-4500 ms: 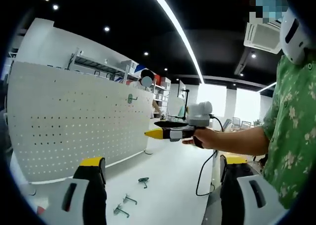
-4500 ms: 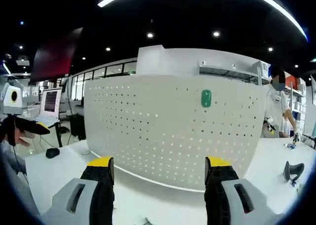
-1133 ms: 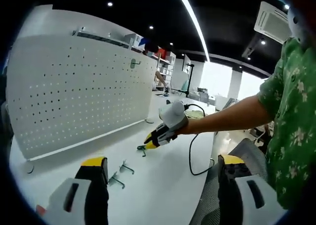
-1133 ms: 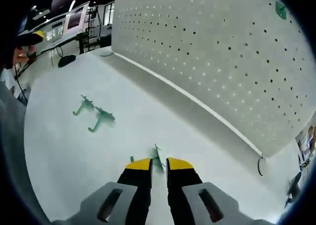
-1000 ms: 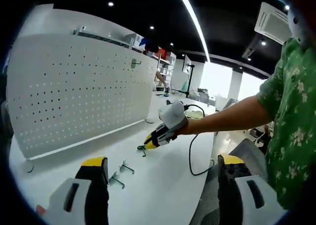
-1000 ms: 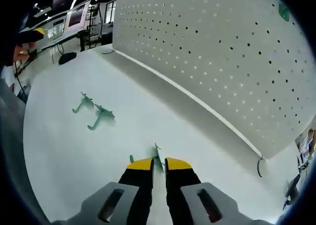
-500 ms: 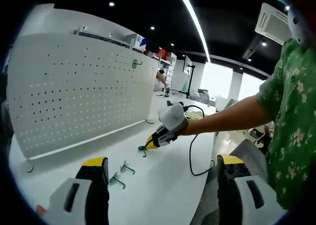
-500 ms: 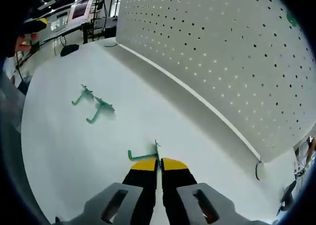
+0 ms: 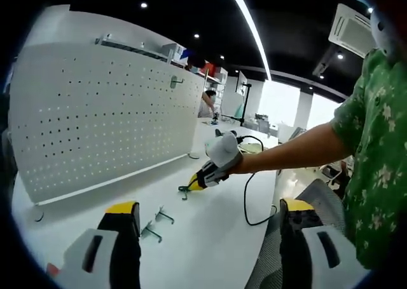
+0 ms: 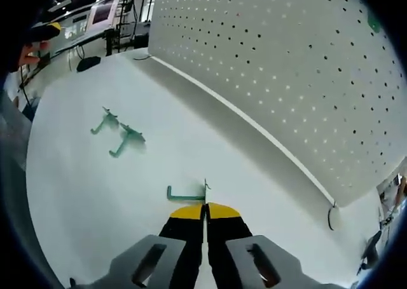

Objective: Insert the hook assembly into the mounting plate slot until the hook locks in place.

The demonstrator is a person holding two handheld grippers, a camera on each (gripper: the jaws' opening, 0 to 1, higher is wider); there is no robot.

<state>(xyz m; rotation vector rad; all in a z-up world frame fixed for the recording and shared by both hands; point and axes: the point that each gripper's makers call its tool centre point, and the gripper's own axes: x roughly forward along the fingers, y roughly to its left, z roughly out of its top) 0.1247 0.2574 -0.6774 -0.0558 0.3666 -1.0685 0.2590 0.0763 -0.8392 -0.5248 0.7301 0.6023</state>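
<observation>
- The right gripper [image 10: 205,208] is reaching low over a white surface [image 10: 82,174], its yellow-tipped jaws pressed together and pinching the end of a green metal hook [image 10: 186,195].
- The hook is sticking out to the left of the jaw tips, with its short bent end pointing up; whether it is touching the surface or hanging just above it cannot be told.
- In the left gripper view, the same right gripper [image 9: 194,184] is coming in from the right, held by a person's hand [image 9: 219,162], with the hook [image 9: 184,190] at its tip close to the surface [image 9: 210,232].
- Two more green hooks [image 10: 117,131] are lying side by side on the surface, well apart from the held one and to its left in the right gripper view.
- A white pegboard [image 10: 299,67] is standing upright along the far edge of the surface, dotted with rows of small holes.
- One green hook [image 9: 173,81] is hanging high on the pegboard [image 9: 95,117] in the left gripper view.
- The left gripper [image 9: 210,216] is hovering back from the surface, its jaws spread wide and holding nothing.
- A sleeve with a green floral print [image 9: 372,162] is showing at the right of the left gripper view.
- A black cable [image 9: 249,200] is trailing from the right gripper across the surface.
</observation>
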